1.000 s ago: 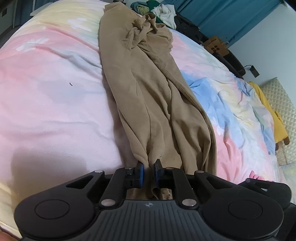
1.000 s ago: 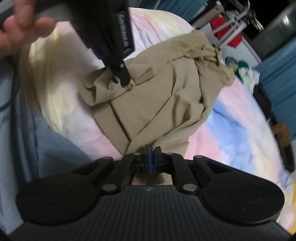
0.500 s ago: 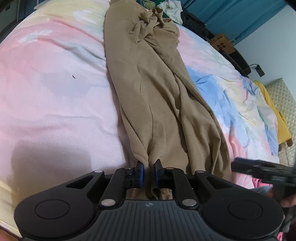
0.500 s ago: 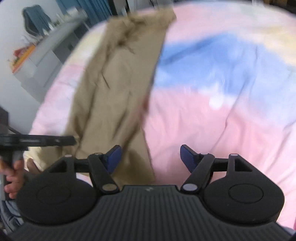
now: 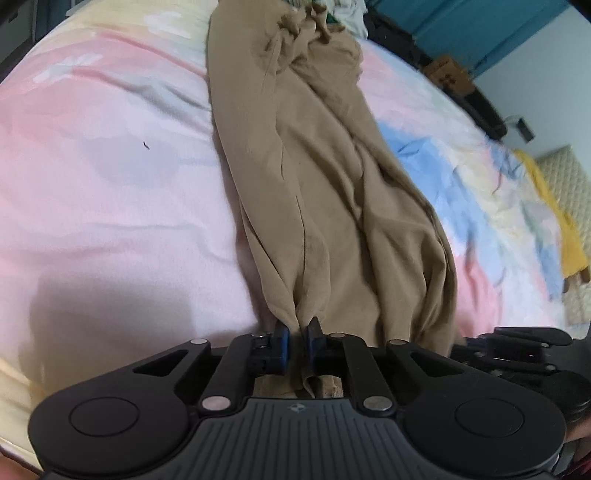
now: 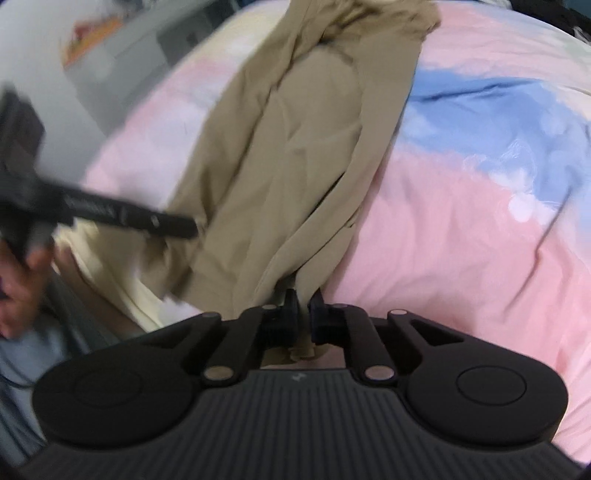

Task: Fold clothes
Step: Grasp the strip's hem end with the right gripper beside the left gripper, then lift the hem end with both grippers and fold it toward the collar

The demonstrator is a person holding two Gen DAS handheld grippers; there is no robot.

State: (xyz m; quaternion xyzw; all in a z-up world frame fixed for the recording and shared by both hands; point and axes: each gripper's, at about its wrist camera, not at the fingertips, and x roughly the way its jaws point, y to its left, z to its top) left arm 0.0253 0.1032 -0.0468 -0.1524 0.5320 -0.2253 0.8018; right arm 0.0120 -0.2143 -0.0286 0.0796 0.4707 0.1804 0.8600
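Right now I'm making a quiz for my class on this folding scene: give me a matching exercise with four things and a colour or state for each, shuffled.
Things:
1. left tongs
2. garment
3. bedspread
4. curtain

Colours or states:
A. teal, at the far side of the room
B. tan, stretched lengthwise along the bed
C. shut on the near edge of the fabric
D. pastel pink, blue and yellow patches

Pairs: 1-C, 2-B, 3-D, 4-A

The right tongs are also shut on the garment.
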